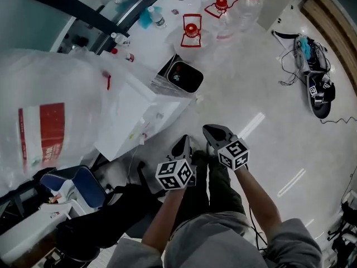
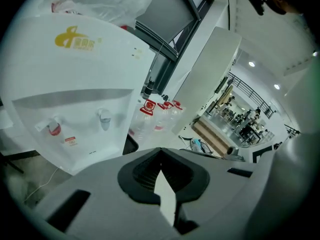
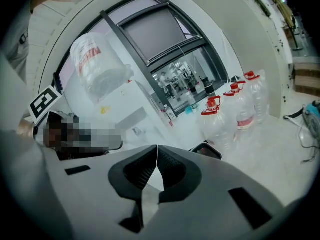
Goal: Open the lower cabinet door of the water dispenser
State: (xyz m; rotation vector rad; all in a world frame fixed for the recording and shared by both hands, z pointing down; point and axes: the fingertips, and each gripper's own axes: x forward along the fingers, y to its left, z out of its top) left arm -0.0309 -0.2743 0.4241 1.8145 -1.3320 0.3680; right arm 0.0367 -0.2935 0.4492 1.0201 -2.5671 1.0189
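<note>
The white water dispenser (image 1: 131,108) stands at the left, and a large bottle wrapped in a plastic bag (image 1: 44,110) sits on top of it. In the left gripper view its front (image 2: 75,84) shows a yellow logo, a red tap (image 2: 54,128) and a blue tap (image 2: 104,119). The lower cabinet door is hidden below the gripper body. My left gripper (image 1: 184,139) (image 2: 160,151) is shut and empty, apart from the dispenser. My right gripper (image 1: 208,129) (image 3: 157,148) is just to its right, also shut on nothing. The right gripper view shows the dispenser (image 3: 125,115) and its bagged bottle (image 3: 97,66).
Several clear water jugs with red caps (image 1: 191,32) (image 3: 220,119) stand on the floor beyond. A black bin with a liner (image 1: 184,76) sits beside the dispenser. Cables and a dark device (image 1: 319,91) lie at the far right. A blue seat (image 1: 83,186) is at the lower left.
</note>
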